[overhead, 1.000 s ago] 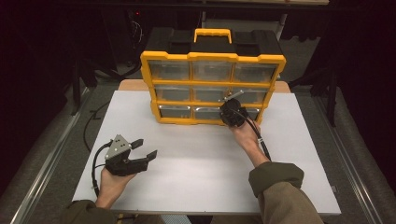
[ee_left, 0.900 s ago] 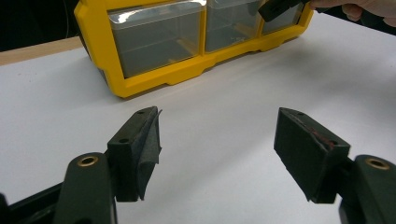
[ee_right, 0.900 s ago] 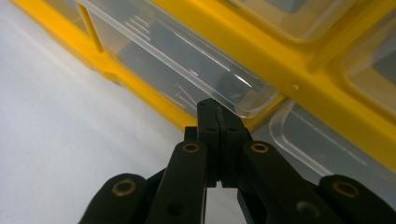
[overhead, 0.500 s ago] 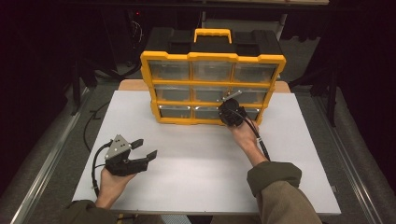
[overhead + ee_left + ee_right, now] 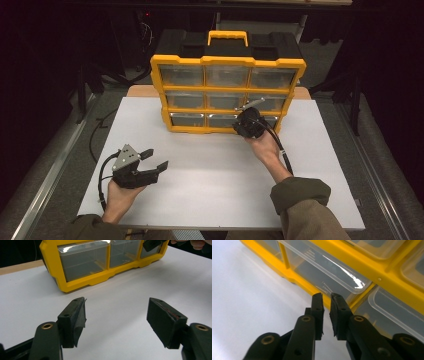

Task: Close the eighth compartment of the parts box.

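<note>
Opening slightly, right gripper (image 5: 326, 298) jaws empty

i see a white table (image 5: 215, 170); a yellow drawer box (image 5: 227, 92) stands at its far edge.

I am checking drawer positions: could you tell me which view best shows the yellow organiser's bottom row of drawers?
The high view: the organiser shows whole. The left gripper view crops its bottom drawers; the right gripper view has drawer fronts very close.
</note>
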Action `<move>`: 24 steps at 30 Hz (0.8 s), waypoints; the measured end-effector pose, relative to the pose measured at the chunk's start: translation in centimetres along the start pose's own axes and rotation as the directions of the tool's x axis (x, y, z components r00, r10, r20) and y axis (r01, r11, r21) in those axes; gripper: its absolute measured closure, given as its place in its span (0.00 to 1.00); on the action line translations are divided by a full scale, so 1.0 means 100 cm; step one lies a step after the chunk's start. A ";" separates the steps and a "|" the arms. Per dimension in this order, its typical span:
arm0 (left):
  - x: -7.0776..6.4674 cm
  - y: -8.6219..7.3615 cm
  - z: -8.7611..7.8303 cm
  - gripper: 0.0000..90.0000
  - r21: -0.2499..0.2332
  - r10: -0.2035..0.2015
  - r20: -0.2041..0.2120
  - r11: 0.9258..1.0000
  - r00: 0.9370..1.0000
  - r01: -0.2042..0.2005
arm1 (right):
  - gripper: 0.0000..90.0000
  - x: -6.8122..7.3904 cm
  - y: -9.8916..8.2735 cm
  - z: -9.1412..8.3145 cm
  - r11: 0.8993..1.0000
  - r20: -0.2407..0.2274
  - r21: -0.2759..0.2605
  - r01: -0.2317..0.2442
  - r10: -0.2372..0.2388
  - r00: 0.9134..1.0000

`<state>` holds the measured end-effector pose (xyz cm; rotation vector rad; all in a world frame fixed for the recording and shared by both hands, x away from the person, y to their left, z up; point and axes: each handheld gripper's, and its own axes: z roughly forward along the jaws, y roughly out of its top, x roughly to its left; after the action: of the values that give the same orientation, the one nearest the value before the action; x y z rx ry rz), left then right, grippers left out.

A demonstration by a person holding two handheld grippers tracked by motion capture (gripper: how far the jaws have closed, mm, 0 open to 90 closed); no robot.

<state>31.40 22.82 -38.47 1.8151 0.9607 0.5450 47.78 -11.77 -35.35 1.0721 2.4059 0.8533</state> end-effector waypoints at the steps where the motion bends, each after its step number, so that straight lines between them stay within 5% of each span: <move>1: 0.000 0.000 0.000 0.35 0.000 0.001 0.000 1.000 1.000 -0.001 | 0.89 0.000 -0.001 -0.002 1.000 -0.010 -0.001 -0.005 0.005 1.000; 12: 0.000 0.000 0.000 0.35 0.000 0.003 -0.003 1.000 1.000 -0.003 | 0.69 -0.006 -0.011 -0.016 1.000 -0.075 -0.015 -0.024 0.022 0.997; 24: 0.000 0.000 0.000 0.35 -0.001 -0.001 -0.003 1.000 1.000 0.001 | 0.61 -0.011 -0.023 -0.032 0.998 -0.103 -0.046 -0.038 0.033 0.994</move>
<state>31.38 22.81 -38.47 1.8137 0.9630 0.5482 45.54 -15.02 -34.34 1.0804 2.4426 0.9948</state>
